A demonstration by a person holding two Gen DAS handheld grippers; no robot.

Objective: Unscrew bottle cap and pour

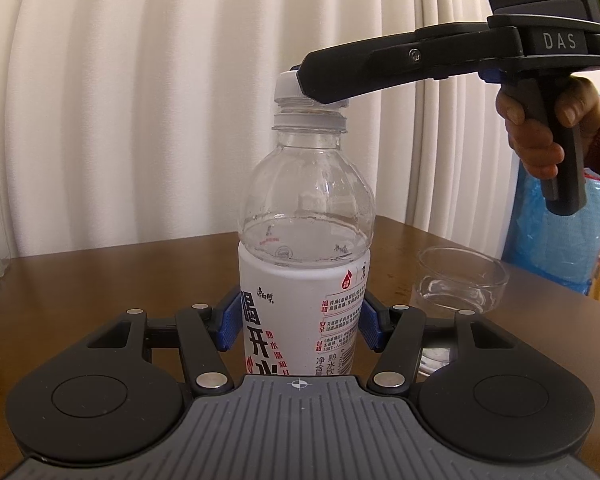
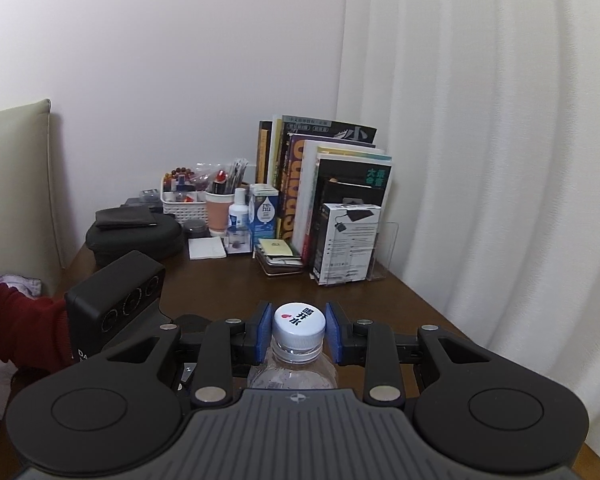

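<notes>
A clear plastic bottle (image 1: 304, 216) with a white label stands upright on the brown table (image 1: 100, 276). My left gripper (image 1: 298, 322) is shut on the bottle's labelled body, blue pads against both sides. The white cap (image 2: 299, 326) sits on the neck and also shows in the left wrist view (image 1: 288, 86). My right gripper (image 2: 299, 334) comes in from the right, level with the cap. Its blue pads (image 2: 265, 330) flank the cap closely, and I cannot tell whether they touch it. A small clear glass bowl (image 1: 462, 278) stands on the table right of the bottle.
Books (image 2: 324, 188), a white box (image 2: 348, 240), a white basket of small items (image 2: 184, 196), a black case (image 2: 136, 236) and small bottles crowd the table's far end. White curtains hang behind. A blue plastic bag (image 1: 560, 236) is beyond the table's right edge.
</notes>
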